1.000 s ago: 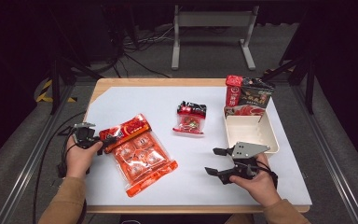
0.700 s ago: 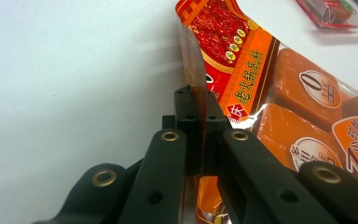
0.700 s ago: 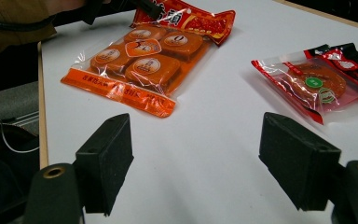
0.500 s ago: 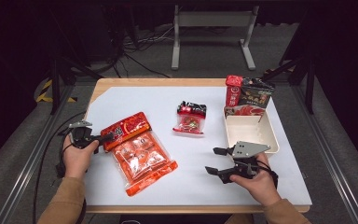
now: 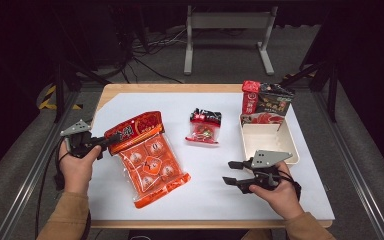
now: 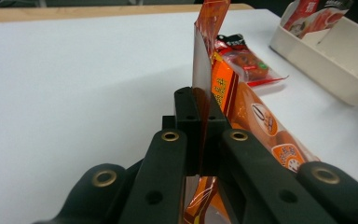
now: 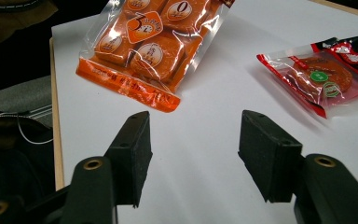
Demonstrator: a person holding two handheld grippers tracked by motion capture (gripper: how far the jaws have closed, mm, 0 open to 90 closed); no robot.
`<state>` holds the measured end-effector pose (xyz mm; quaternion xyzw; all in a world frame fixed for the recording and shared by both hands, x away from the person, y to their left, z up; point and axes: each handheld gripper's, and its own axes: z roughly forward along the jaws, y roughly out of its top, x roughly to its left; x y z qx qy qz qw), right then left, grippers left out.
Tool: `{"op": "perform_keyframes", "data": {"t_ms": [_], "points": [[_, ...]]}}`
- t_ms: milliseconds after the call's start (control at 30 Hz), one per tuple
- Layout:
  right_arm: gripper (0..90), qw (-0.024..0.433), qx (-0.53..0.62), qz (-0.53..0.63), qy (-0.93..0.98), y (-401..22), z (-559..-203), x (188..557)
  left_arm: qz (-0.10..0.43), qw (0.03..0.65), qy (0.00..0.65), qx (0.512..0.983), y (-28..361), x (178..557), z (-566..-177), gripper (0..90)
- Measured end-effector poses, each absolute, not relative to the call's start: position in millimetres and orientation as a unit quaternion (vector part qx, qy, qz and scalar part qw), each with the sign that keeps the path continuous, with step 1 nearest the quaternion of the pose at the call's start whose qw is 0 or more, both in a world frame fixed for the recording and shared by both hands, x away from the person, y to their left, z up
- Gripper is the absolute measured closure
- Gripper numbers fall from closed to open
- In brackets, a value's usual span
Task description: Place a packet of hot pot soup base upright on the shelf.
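Left gripper clamped on large orange plastic snack bag's top edge, nine o'clock side; right gripper, jaws just closing, apart and empty.

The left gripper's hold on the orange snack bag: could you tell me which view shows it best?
The left gripper view: the left gripper pinches the orange snack bag by its top edge. The high view shows this small, the right gripper view the bag's lower end.
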<state>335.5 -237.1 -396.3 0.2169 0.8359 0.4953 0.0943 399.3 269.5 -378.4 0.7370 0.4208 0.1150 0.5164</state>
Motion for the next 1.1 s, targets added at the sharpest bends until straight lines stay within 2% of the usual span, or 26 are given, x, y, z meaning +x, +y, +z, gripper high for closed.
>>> {"op": "perform_keyframes", "data": {"t_ms": [200, 633, 800, 1100], "points": [[49.0, 0.089, 0.215, 0.494, 0.838, -238, -392, 336, 0.132, 0.535, 0.389, 0.739, 261, 389, -359, 90.0], [48.7, 0.082, 0.205, 0.502, 0.836, -231, -385, 336, 0.151, 0.567, 0.324, 0.742, 238, 361, -322, 90.0], [45.6, 0.078, 0.199, 0.508, 0.834, -225, -383, 338, 0.159, 0.575, 0.283, 0.751, 228, 348, -308, 90.0], [34.8, 0.084, 0.179, 0.518, 0.832, -208, -375, 340, 0.164, 0.583, 0.235, 0.76, 216, 334, -296, 90.0]]}}
